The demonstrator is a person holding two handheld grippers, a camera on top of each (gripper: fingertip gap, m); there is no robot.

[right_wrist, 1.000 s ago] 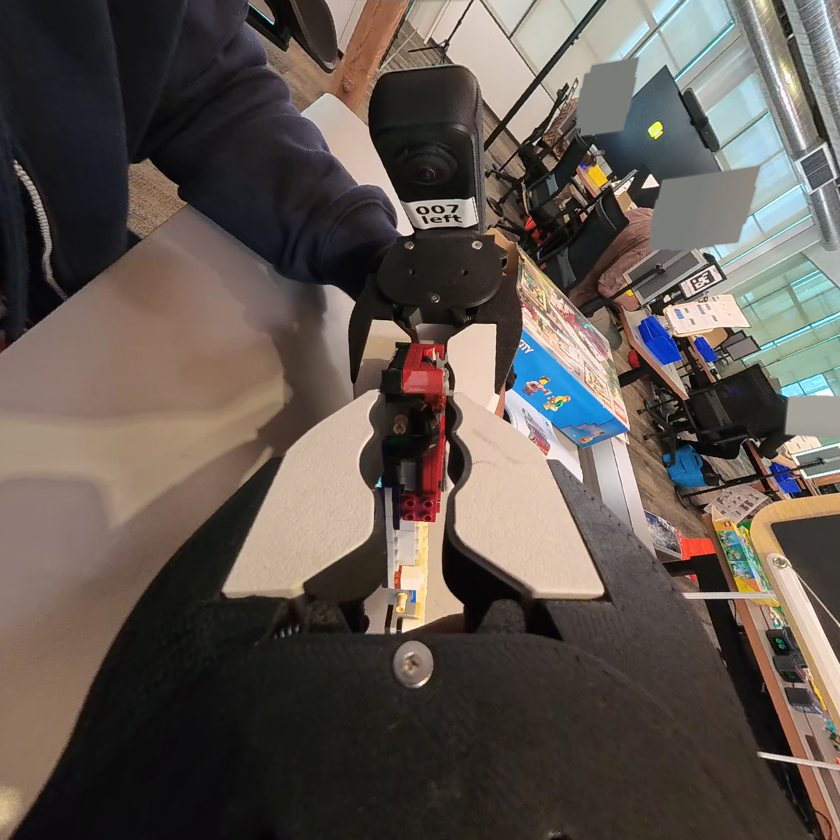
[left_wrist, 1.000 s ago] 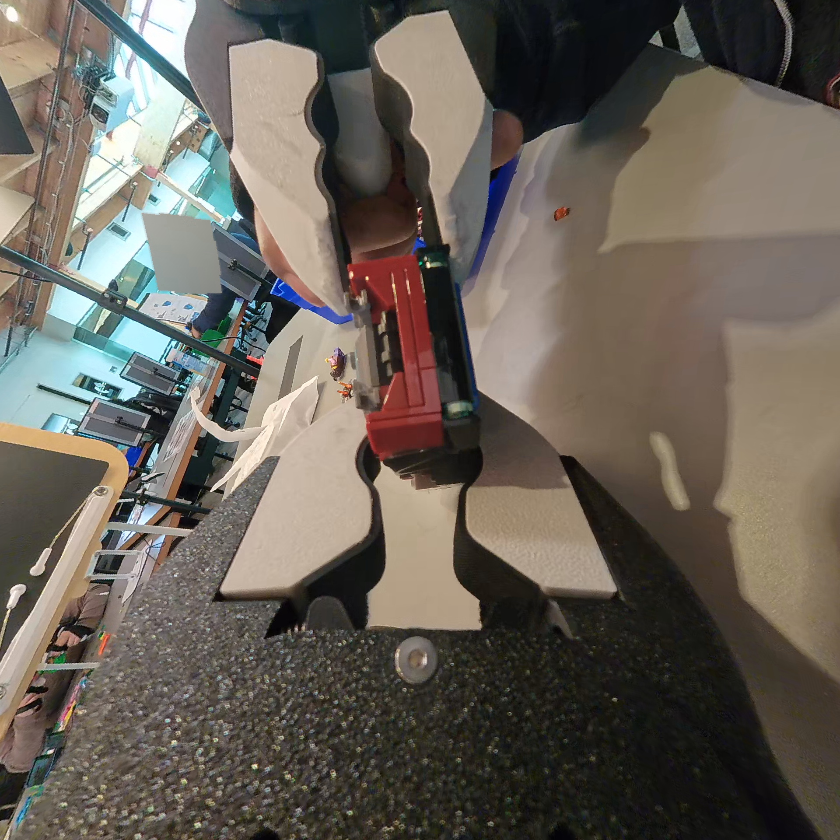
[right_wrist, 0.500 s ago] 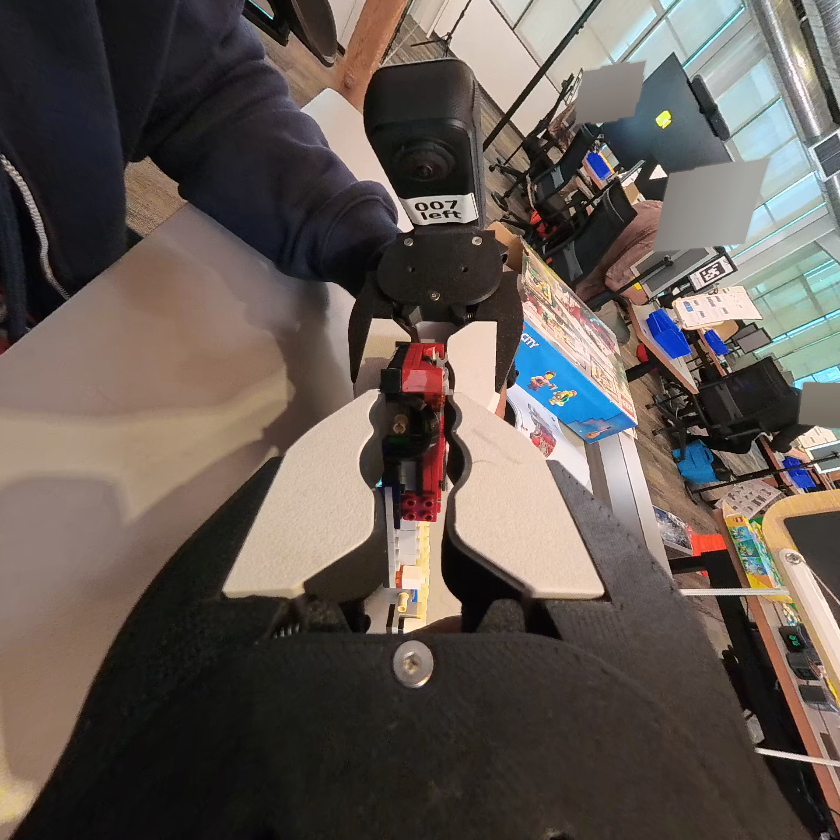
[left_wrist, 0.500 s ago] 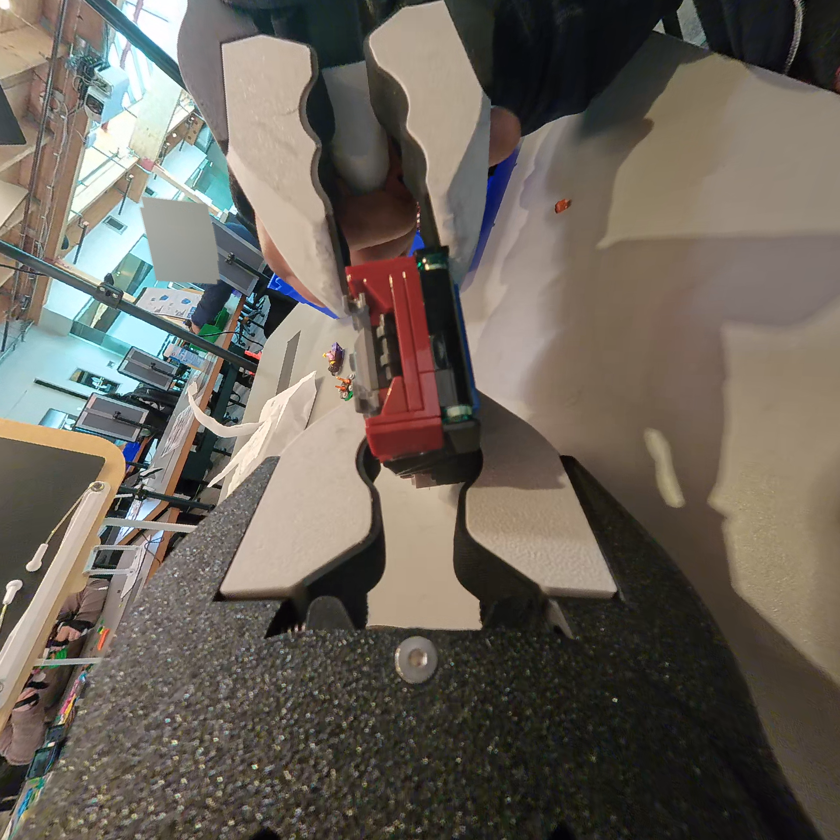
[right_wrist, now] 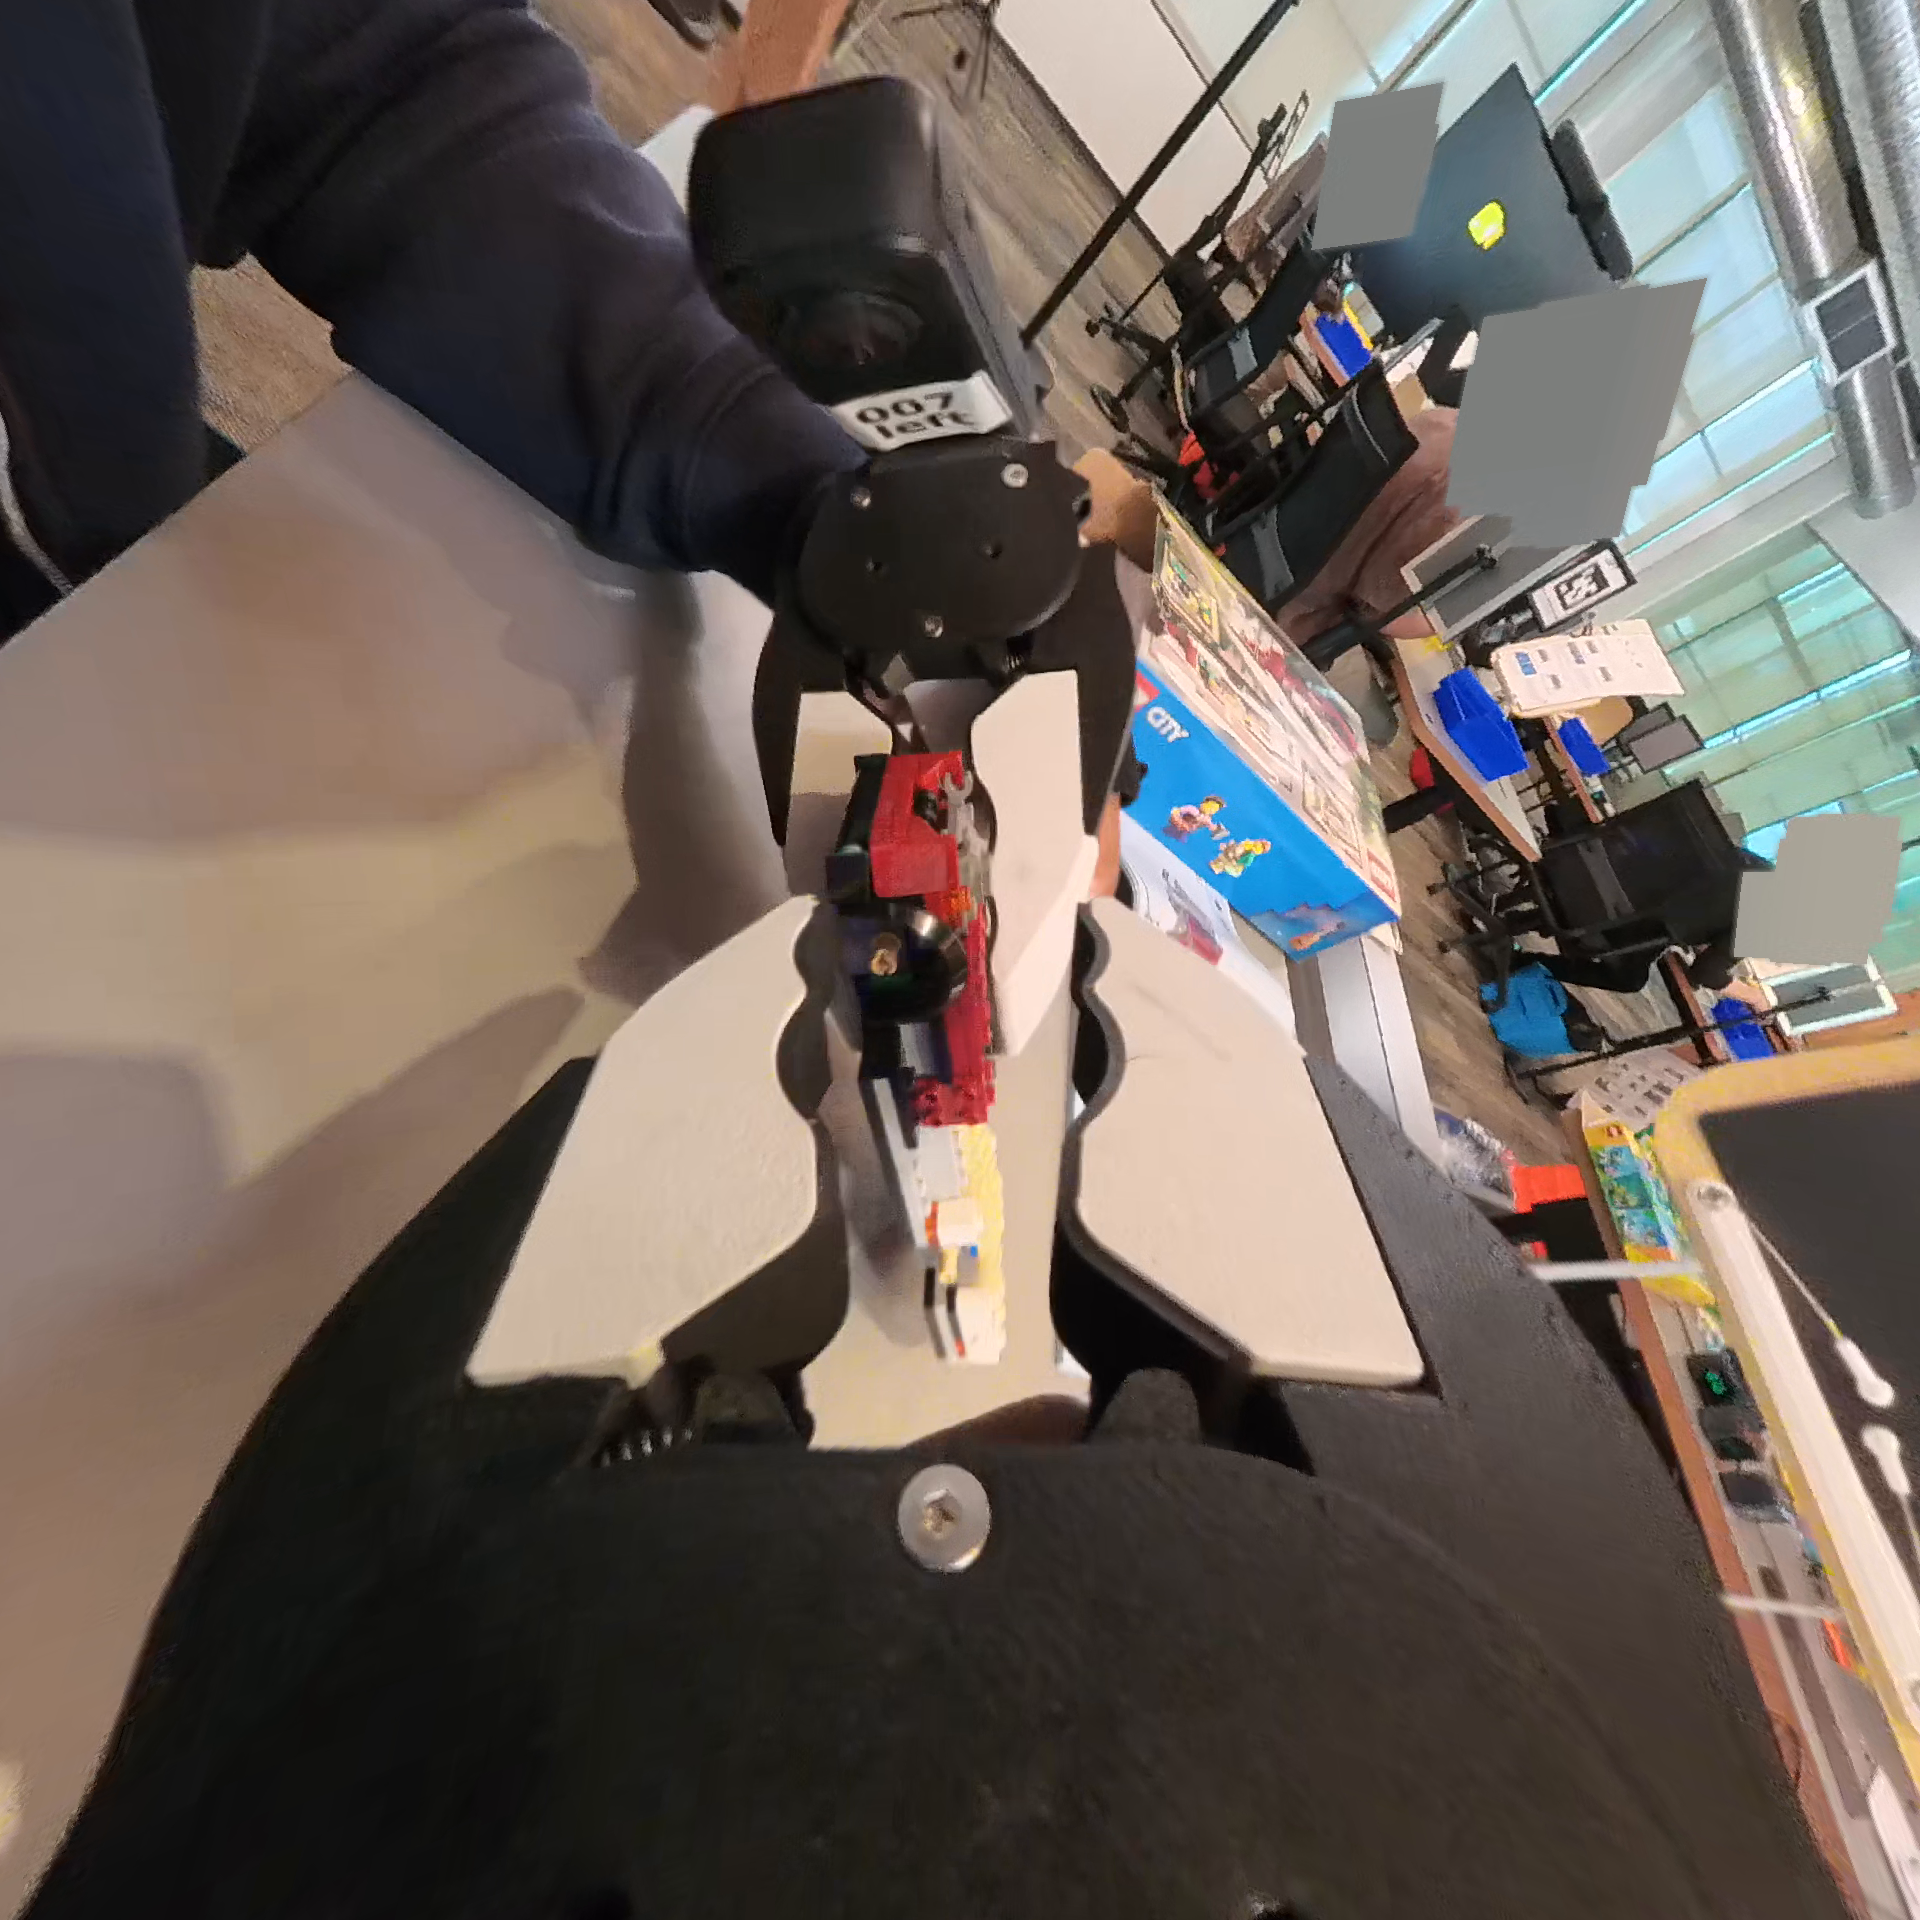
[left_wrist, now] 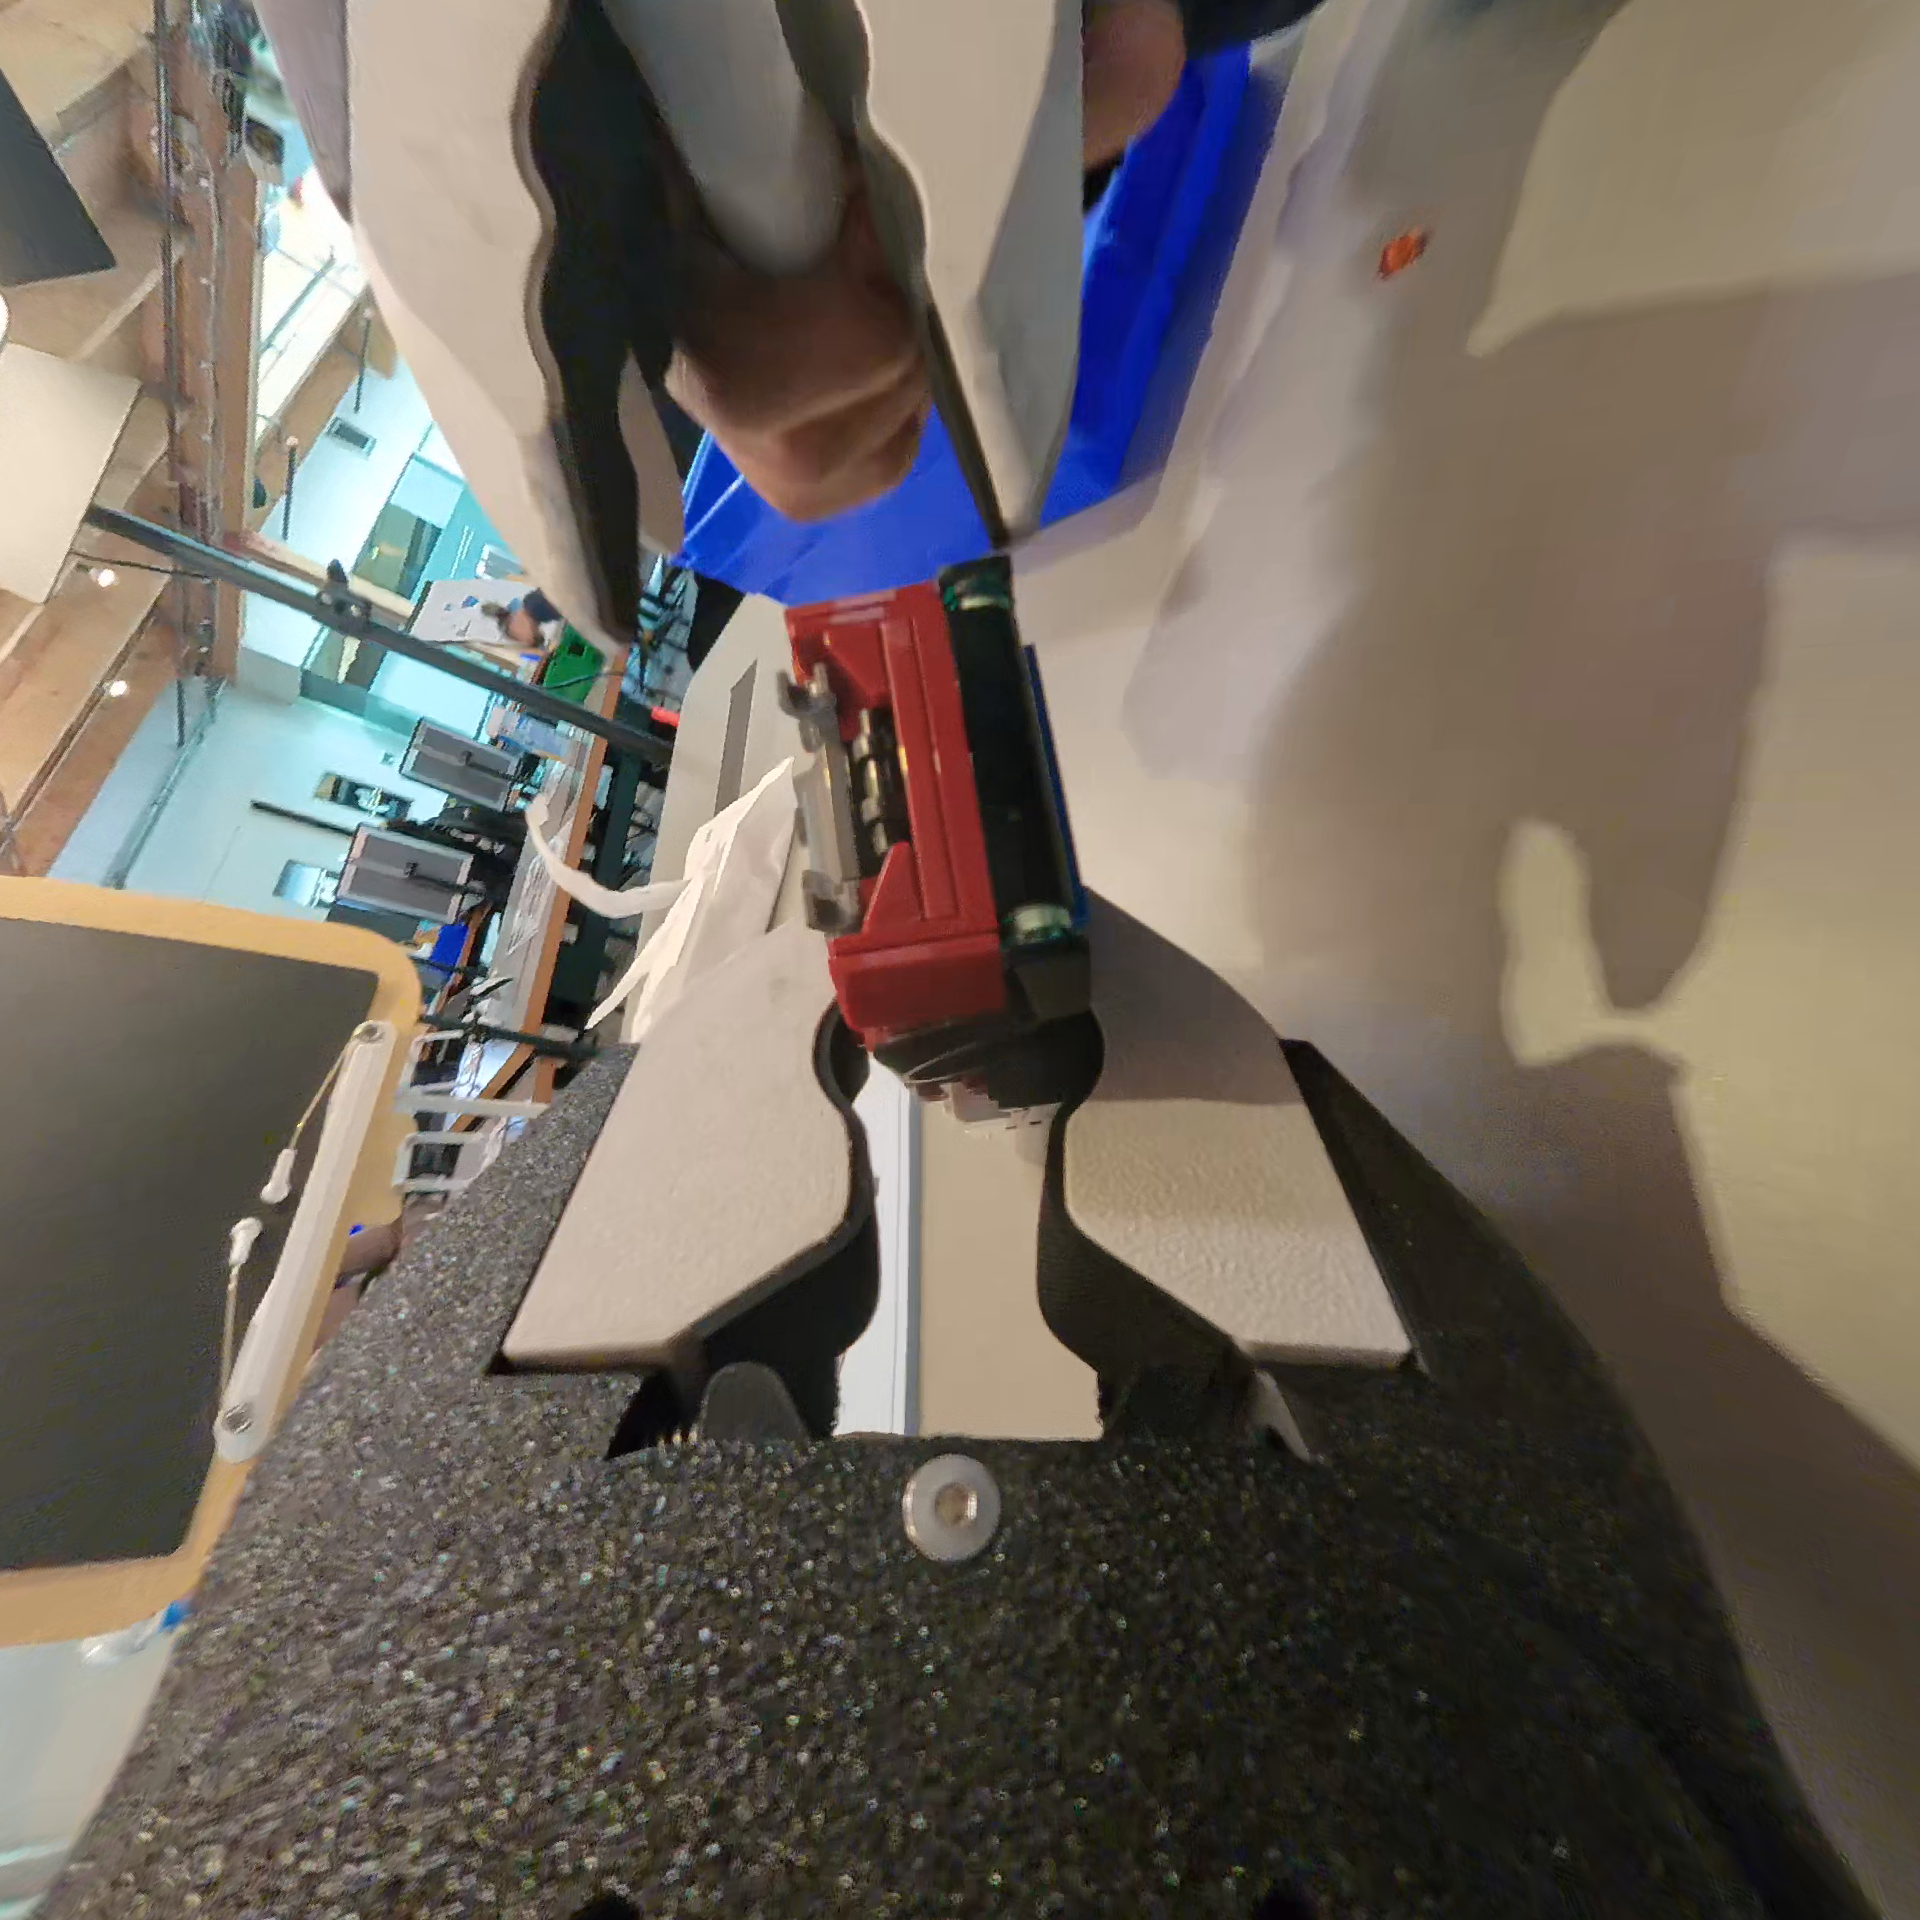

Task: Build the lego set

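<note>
A red, black and blue brick vehicle [left_wrist: 925, 821] is held at one end between the pads of my left gripper [left_wrist: 958, 1003], which is shut on it above the white table [left_wrist: 1558, 727]. In the right wrist view the same vehicle [right_wrist: 920, 935] shows a white and yellow section toward the camera. My right gripper [right_wrist: 940, 935] is open. Its fingers [right_wrist: 707, 1122] stand on either side of the vehicle with a gap and do not press it. In the left wrist view the right gripper [left_wrist: 805, 571] hangs spread just past the vehicle's far end. The left gripper [right_wrist: 914, 821] grips the far end.
A blue picture box [right_wrist: 1247, 821] lies on the table's far side. A blue bin [left_wrist: 1143, 312] stands behind the right gripper. A small orange piece [left_wrist: 1397, 255] lies on the table. White paper [left_wrist: 707, 883] lies at the table's edge. A dark sleeve [right_wrist: 468, 312] reaches in.
My right gripper was shut on the vehicle in both earlier frames. Its jaws have now spread and let go. The left gripper keeps its hold and has tilted the vehicle a little.
</note>
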